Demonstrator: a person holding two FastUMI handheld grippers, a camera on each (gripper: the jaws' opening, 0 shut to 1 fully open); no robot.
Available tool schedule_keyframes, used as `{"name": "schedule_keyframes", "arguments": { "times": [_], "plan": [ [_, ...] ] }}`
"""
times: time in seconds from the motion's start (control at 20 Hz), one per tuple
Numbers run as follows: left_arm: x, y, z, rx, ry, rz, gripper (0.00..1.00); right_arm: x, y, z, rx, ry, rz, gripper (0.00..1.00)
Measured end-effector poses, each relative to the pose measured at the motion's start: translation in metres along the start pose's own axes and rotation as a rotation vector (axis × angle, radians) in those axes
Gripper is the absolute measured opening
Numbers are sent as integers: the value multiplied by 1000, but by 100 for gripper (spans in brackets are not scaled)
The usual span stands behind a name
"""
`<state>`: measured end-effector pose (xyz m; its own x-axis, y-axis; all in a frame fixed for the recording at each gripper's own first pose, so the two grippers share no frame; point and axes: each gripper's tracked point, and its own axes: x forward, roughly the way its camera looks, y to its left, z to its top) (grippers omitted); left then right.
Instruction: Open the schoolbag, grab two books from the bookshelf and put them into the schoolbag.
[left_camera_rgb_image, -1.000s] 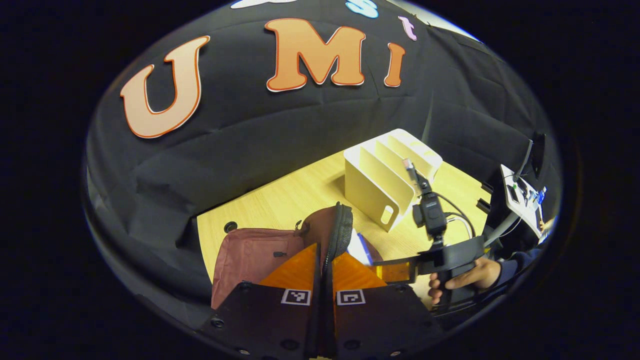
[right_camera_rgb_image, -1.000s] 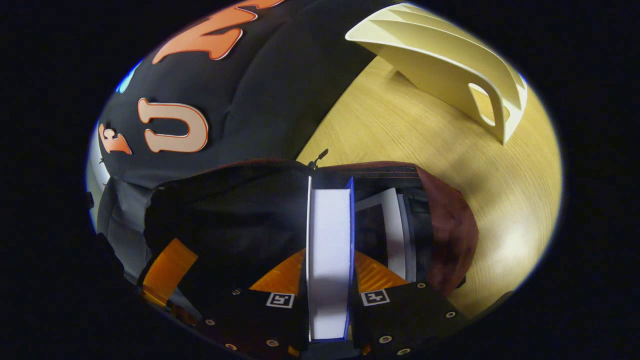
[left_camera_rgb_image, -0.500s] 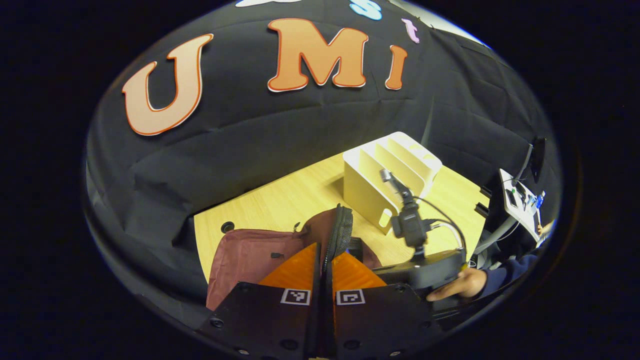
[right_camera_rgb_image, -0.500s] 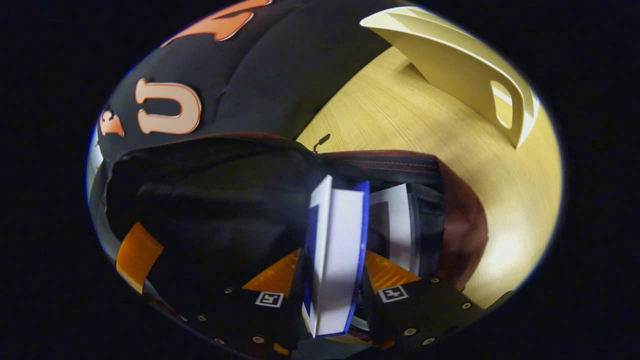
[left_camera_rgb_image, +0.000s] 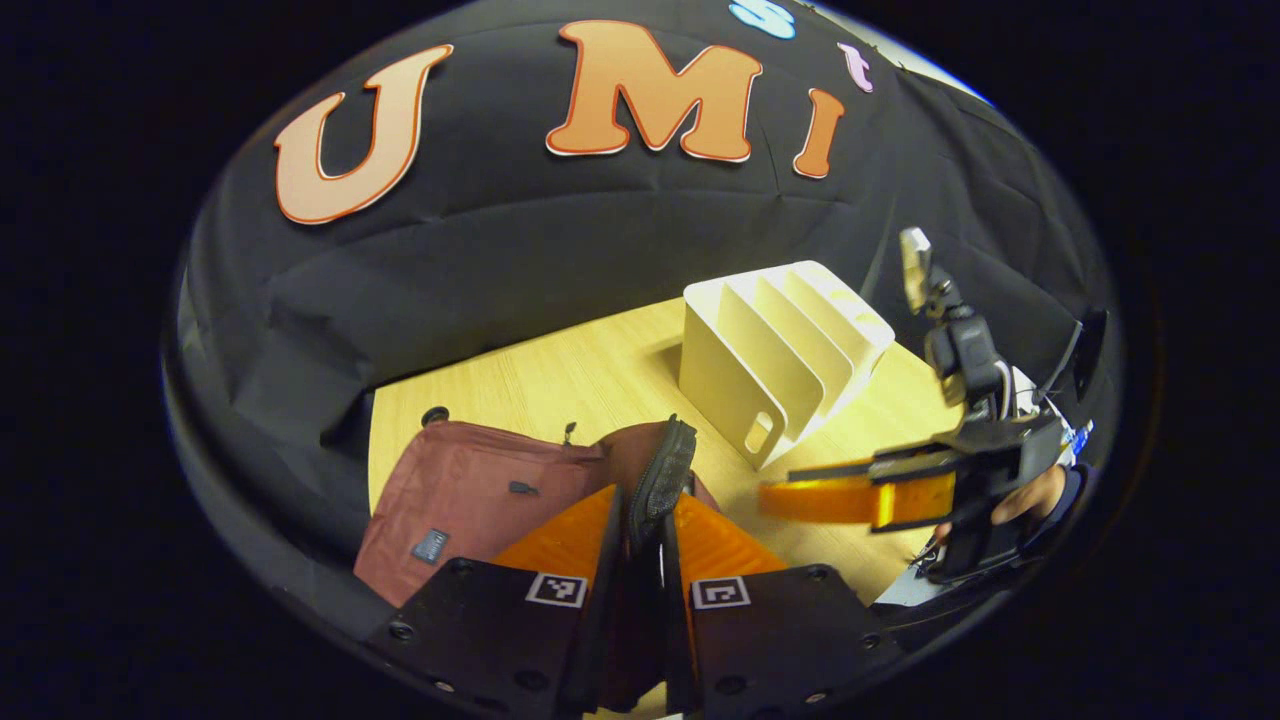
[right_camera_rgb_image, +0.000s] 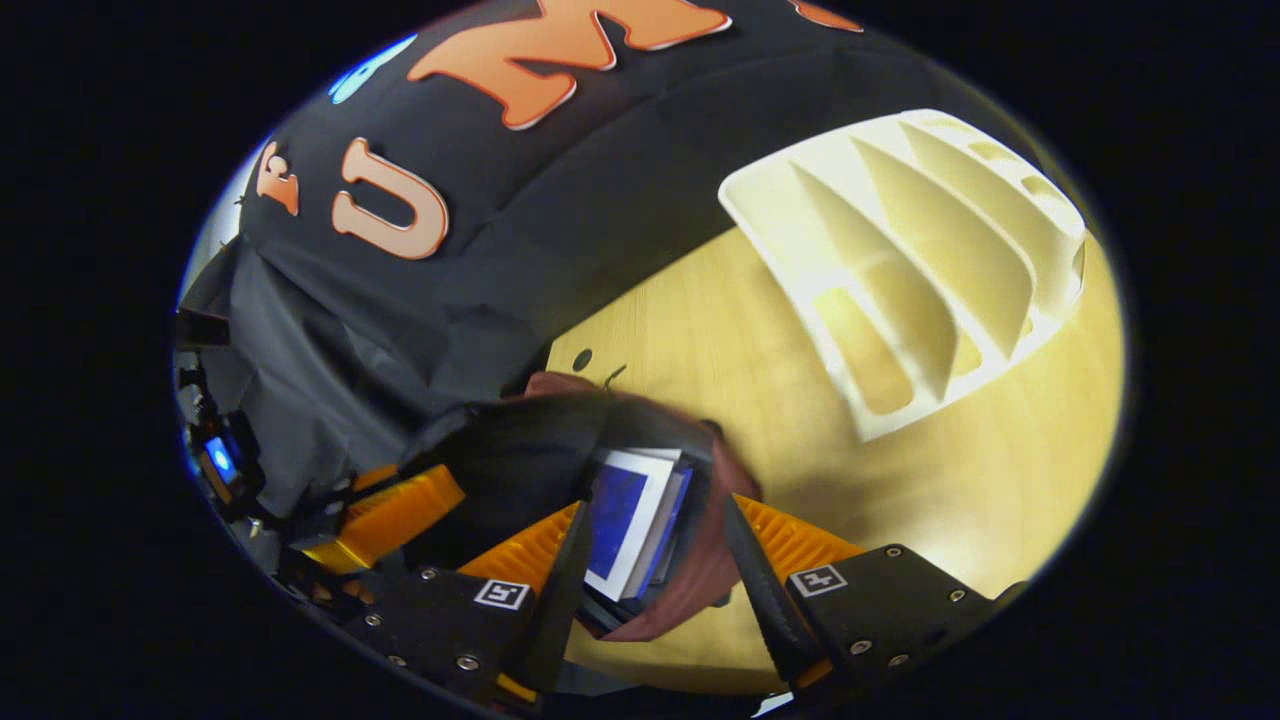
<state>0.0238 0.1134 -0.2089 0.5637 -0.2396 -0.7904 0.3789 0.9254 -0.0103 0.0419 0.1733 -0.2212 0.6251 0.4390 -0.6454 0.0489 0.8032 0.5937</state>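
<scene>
Two books (right_camera_rgb_image: 630, 520) inside schoolbag (left_camera_rgb_image: 470, 490); left gripper (left_camera_rgb_image: 640, 520) pinching bag rim; right gripper (right_camera_rgb_image: 650, 560) released.

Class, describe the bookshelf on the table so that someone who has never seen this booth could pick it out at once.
Start at the light wooden table against the black cloth wall. Beyond the dark red schoolbag stands the bookshelf, a cream rack apart from the bag. Its slanted dividers, bare slots and a handle cut-out in its side panel set it apart.

Matt cloth schoolbag (left_camera_rgb_image: 460, 490), pale wood-grain table (left_camera_rgb_image: 560, 375), smooth, seemingly plastic bookshelf (left_camera_rgb_image: 775, 355)
</scene>
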Motion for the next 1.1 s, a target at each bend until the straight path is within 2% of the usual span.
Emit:
{"name": "schedule_keyframes", "arguments": {
  "times": [0.05, 0.25, 0.5, 0.55, 0.65, 0.7, 0.75, 0.85, 1.0, 1.05, 1.1],
  "plan": [
    [4, -10, -2, -11, 5, 23, 28, -13, -11, 12, -21, -21, 3, 82],
    [15, -52, -15, -77, 37, 146, 29, -64, -64, 52, -108, -52, 10, 96],
    [15, -109, -2, -179, -7, 241, 37, -112, -110, 85, -234, -65, 30, 96],
    [14, -119, 2, -192, -25, 259, 46, -120, -115, 90, -253, -72, 31, 97],
    [10, -140, 15, -221, -68, 284, 51, -139, -122, 103, -290, -109, 35, 97],
    [9, -149, 23, -227, -91, 295, 51, -148, -126, 109, -311, -128, 36, 96],
    [5, -158, 32, -229, -119, 302, 46, -158, -129, 115, -332, -149, 34, 97],
    [1, -175, 52, -212, -165, 311, 56, -176, -132, 129, -365, -199, 13, 96],
    [-6, -196, 88, -168, -254, 307, 62, -206, -133, 156, -396, -316, -27, 96],
    [-10, -199, 97, -162, -298, 311, 67, -217, -133, 162, -403, -361, -44, 96],
    [-13, -204, 107, -160, -327, 300, 80, -224, -132, 169, -415, -399, -60, 96]
  ]
}}
